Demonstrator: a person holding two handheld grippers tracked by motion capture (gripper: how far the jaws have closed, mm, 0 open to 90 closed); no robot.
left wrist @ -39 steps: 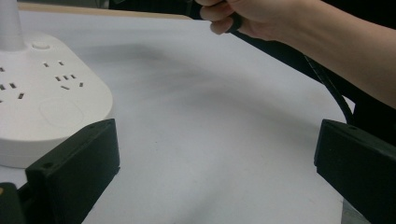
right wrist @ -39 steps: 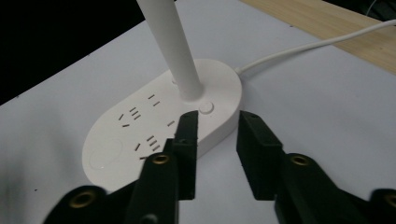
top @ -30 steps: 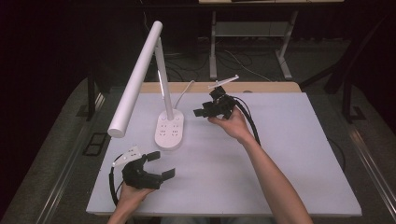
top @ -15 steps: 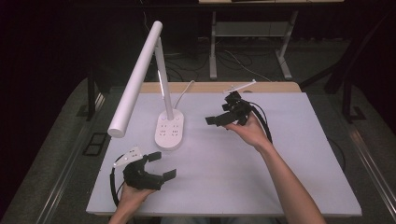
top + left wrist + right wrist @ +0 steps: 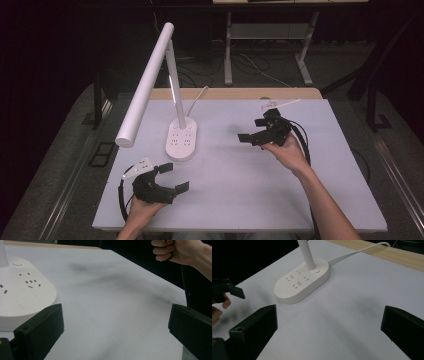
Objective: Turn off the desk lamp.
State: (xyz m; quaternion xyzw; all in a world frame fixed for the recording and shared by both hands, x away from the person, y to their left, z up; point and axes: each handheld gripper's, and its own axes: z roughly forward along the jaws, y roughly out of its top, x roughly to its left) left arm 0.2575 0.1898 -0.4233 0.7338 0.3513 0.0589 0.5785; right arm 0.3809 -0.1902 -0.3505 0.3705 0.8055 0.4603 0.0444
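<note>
High view: lamp (image 5: 180, 142) between both open grippers.

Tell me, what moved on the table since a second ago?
The right gripper pulled back from the desk lamp, sliding toward the person's right and a bit nearer to them, jaws open and empty throughout. The left gripper stayed low near the front edge, also open. The lamp and its cord did not move.
</note>
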